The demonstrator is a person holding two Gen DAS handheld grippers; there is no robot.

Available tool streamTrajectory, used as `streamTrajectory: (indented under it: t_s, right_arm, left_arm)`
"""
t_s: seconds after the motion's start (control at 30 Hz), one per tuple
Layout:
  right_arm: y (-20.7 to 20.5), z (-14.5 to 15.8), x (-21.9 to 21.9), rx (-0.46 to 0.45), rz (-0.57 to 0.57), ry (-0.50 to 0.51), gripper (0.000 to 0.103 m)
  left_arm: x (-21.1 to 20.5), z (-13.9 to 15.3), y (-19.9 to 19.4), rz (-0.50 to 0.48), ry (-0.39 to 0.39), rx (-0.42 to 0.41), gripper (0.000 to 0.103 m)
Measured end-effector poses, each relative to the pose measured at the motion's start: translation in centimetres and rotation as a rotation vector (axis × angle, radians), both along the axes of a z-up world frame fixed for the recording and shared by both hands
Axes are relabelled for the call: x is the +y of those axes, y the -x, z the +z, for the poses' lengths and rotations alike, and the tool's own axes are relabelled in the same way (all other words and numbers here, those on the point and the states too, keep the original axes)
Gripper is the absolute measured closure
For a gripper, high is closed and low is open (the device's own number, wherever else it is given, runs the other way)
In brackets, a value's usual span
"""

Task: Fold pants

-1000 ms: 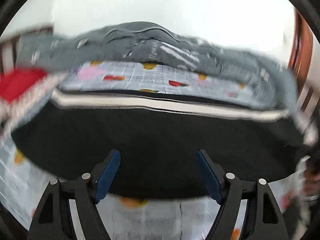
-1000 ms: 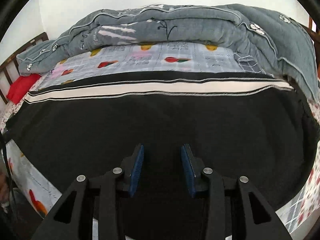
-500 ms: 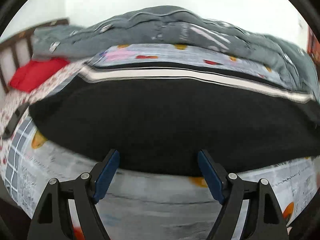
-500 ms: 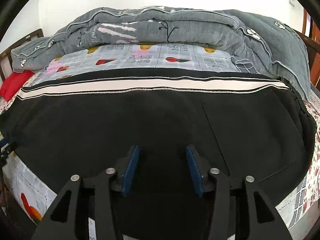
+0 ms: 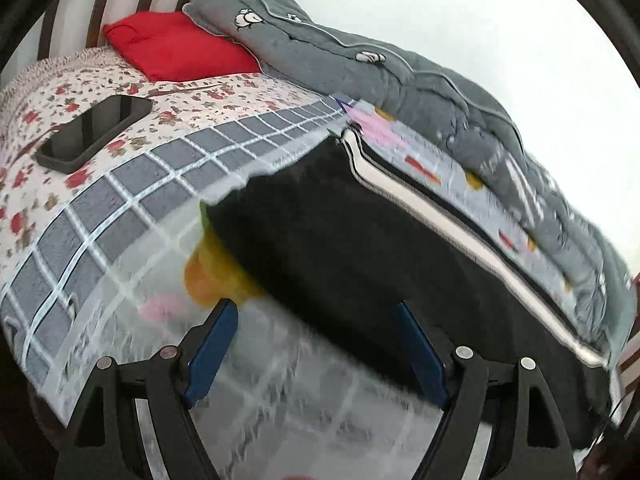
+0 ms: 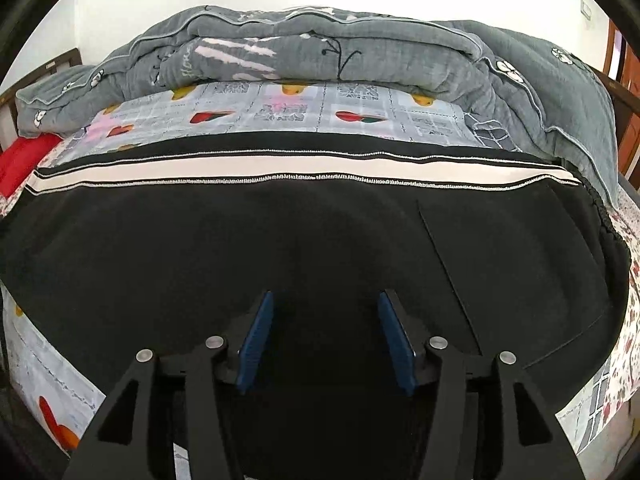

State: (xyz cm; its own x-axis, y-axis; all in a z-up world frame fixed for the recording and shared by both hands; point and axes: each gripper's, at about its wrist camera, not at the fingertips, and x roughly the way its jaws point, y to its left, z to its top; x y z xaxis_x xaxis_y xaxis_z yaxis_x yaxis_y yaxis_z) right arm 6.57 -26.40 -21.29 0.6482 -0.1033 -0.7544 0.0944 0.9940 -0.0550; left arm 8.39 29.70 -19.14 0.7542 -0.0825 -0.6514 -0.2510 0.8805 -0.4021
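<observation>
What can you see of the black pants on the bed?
The black pants with a cream side stripe lie flat on the grey patterned bedsheet, spread lengthwise. The fabric looks matte and soft. The stripe, edged with white stitching, runs along the far side; a gathered waistband shows at the right end and a slanted pocket seam nearby. The folded grey quilt lies beyond them. Nothing grips them.
</observation>
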Motion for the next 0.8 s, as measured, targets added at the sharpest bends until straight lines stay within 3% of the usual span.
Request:
streamTrajectory:
  t_s: [0.2,0.37,0.5,0.67,0.8]
  right_arm:
    - [0.3,0.3,0.2,0.004,0.003,0.004,0.048]
    - [0.5,1.5,-0.4,-0.006,0.008,-0.044,0.048]
    - [1.0,2.6,-1.0,-0.033,-0.002,-0.085,0.048]
    - [1.9,3.3,-1.9,-0.066,0.007,-0.081,0.048]
    - [3.0,3.9,-3.7,-0.099,0.009,-0.096,0.048]
  left_arm:
    - [2.7,-0.4,-3.1,0.08,0.08,-0.007,0.026]
    - [4.8,-0.6,-4.7,0.174,0.129,0.005,0.058]
    - [5.8,-0.5,-4.2,0.206,0.214,-0.029,0.067]
    - [4.0,1.5,-4.2,0.204,0.11,-0.034,0.073]
    - [0.2,6.1,-4.5,0.153,0.013,-0.087,0.078]
